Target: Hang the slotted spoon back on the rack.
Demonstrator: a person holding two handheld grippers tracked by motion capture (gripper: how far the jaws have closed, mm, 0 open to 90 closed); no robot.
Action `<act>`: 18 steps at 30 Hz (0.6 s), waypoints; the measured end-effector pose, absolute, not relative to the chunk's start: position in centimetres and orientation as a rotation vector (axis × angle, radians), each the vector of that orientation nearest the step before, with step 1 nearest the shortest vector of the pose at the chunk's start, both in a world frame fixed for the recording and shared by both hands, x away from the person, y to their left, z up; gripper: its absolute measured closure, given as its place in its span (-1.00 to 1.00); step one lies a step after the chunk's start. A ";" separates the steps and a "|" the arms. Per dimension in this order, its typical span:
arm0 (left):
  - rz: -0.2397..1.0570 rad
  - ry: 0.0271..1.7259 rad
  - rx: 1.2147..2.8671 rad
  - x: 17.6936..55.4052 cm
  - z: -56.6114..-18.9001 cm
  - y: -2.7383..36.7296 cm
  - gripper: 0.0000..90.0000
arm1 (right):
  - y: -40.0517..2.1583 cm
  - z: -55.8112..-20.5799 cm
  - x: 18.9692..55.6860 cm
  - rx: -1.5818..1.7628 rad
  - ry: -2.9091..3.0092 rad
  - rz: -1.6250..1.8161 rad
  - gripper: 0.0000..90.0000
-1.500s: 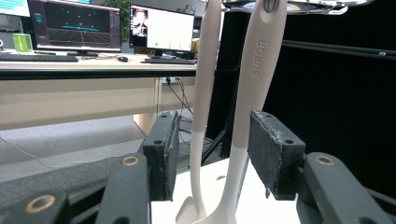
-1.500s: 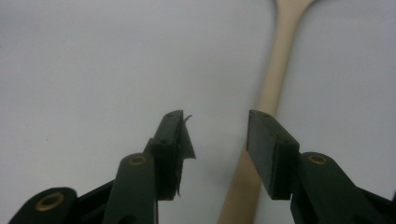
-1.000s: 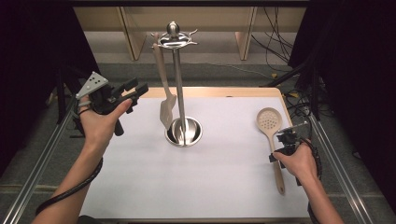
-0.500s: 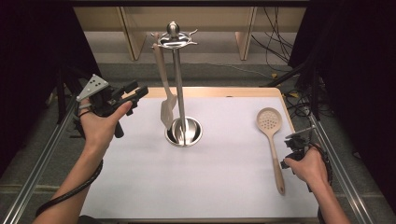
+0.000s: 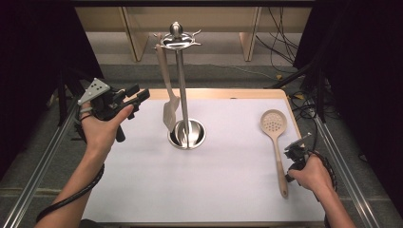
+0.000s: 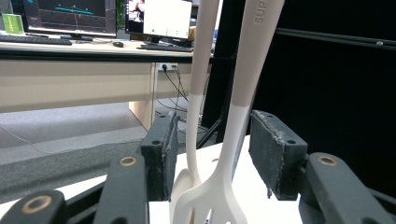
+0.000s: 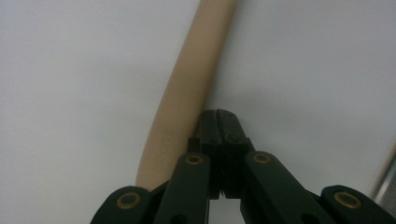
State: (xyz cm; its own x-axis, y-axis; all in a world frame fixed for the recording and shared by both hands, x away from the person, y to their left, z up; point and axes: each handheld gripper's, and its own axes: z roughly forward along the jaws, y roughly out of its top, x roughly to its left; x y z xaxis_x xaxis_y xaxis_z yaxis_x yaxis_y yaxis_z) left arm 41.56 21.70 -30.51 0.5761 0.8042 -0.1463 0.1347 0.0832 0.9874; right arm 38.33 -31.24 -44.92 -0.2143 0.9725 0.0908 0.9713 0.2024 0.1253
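Observation:
A chrome utensil stand (image 5: 182,80) rises from its round base (image 5: 188,134) at the table's middle, with a pale slotted spatula (image 5: 169,110) hanging from it. A beige skimmer spoon (image 5: 275,138) lies flat at the right. My right gripper (image 5: 295,153) sits just right of the spoon's handle (image 7: 187,88). Its jaws have just been closing and are shut with nothing between them, tips (image 7: 218,114) touching the handle's side. My left gripper (image 5: 137,96) is held up left of the stand, open. Two pale hanging utensils (image 6: 238,116) show beyond its pads (image 6: 275,151), apart from them.
The white table top (image 5: 228,190) has a wooden rim at the back and metal rails along both sides. Black curtains flank the table. A desk with monitors (image 6: 70,14) stands beyond, and cables lie on the floor at the back right.
My right gripper's jaws have closed, and the right hand has slid a little toward the near edge beside the spoon's handle. The spoon lies as before. The left hand has kept still.

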 end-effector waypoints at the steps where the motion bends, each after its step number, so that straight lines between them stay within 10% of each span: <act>1: 0.604 0.862 1.424 41.6 -30.6 21.7 0.13 | -30.8 -44.7 38.6 1.960 2.485 0.215 1.00; 18: 0.601 0.873 1.417 41.5 -30.8 22.1 0.13 | -24.0 -45.2 41.7 1.702 2.620 0.325 1.00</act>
State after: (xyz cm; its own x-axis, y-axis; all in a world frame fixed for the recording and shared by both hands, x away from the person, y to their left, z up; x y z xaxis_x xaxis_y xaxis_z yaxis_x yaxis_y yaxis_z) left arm 41.52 22.09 -30.85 0.5706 0.8058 -0.1584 0.1401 0.0946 0.9856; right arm 41.66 -23.99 -45.25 -0.4130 0.9038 0.1121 0.9038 0.3915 0.1729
